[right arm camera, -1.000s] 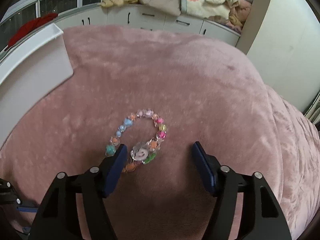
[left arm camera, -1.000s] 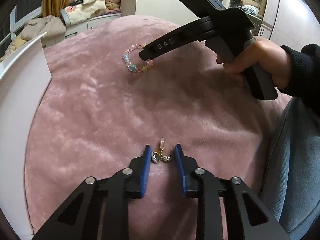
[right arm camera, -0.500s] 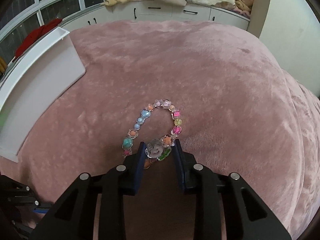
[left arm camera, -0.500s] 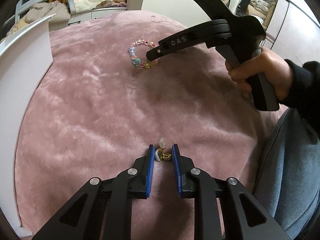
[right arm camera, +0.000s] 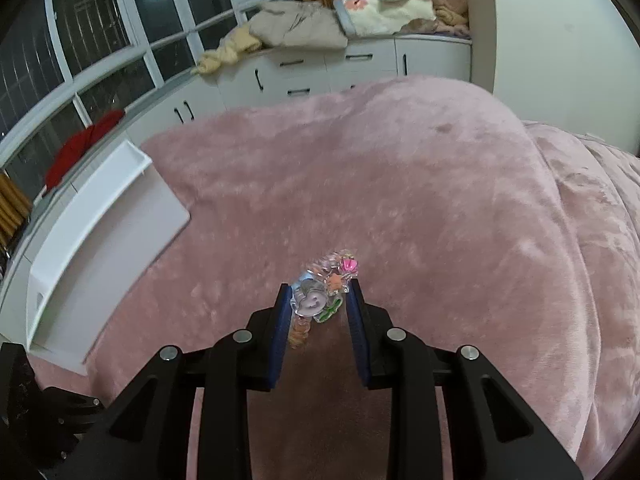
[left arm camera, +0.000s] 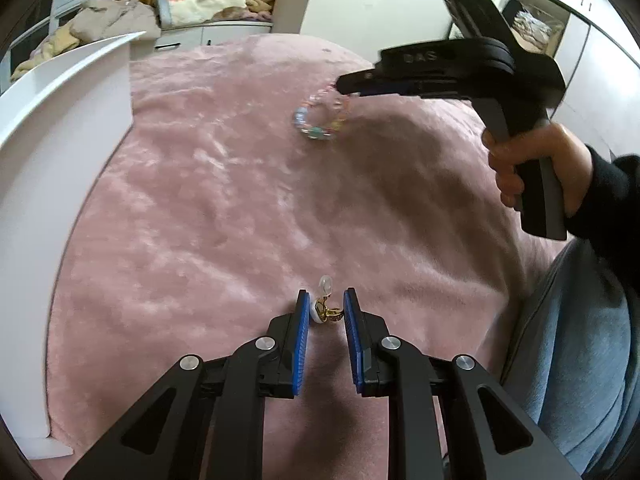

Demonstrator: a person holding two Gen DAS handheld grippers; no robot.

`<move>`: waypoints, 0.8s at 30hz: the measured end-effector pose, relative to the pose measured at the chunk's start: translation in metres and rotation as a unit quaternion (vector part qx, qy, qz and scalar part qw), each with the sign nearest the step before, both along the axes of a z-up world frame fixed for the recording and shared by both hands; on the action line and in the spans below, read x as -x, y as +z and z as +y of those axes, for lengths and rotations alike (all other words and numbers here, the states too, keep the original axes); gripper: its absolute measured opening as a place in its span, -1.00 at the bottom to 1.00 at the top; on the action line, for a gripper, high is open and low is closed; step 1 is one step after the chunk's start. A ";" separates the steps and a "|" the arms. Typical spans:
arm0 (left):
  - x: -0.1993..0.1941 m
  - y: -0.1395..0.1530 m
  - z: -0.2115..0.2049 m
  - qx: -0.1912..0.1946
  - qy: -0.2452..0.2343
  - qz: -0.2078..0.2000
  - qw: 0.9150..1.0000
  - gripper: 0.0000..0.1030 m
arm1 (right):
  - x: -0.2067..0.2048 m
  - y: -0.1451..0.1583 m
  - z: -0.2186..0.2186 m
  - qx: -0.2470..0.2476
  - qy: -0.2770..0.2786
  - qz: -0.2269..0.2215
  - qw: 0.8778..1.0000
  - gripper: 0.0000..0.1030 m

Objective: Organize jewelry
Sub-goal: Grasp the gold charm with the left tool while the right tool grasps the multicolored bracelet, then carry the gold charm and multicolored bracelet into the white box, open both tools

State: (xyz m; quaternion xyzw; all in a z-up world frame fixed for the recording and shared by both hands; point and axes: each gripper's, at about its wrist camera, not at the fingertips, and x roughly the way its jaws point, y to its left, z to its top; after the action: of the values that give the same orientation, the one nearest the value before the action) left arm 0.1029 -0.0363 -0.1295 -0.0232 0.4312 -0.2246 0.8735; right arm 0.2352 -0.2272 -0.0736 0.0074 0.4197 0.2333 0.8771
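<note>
My left gripper [left arm camera: 325,307] is shut on a small gold and white earring [left arm camera: 326,309], held over the pink blanket [left arm camera: 224,216]. My right gripper [right arm camera: 318,300] is shut on a colourful beaded bracelet [right arm camera: 320,294] and holds it above the blanket; in the left wrist view the bracelet [left arm camera: 320,118] hangs from the right gripper's tip [left arm camera: 348,84], blurred by motion. A white open box [right arm camera: 96,240] stands to the left; it also shows in the left wrist view [left arm camera: 60,160].
White cabinets [right arm camera: 320,76] with piled clothes line the far edge below the windows. A white pillar [left arm camera: 360,4] stands behind the bed. The person's leg in grey trousers [left arm camera: 580,360] is at the right.
Both grippers have closed: the left on the earring, the right on the bracelet. The right gripper has lifted the bracelet off the blanket. The left has risen slightly.
</note>
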 end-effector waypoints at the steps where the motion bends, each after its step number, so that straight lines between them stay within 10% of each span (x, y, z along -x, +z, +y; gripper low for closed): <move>1: 0.001 0.002 0.001 0.001 0.002 -0.002 1.000 -0.57 | 0.001 0.003 -0.001 -0.005 -0.001 -0.004 1.000 -0.45; 24: 0.021 0.103 0.060 0.019 0.057 -0.098 0.993 -0.57 | 0.029 0.083 0.020 -0.054 0.045 -0.081 0.994 -0.45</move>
State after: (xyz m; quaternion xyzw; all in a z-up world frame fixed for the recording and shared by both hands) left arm 0.0819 0.0241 -0.0267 -0.0424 0.3373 -0.1843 0.9222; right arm 0.2057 -0.2069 0.0093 0.0170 0.3338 0.2951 0.8951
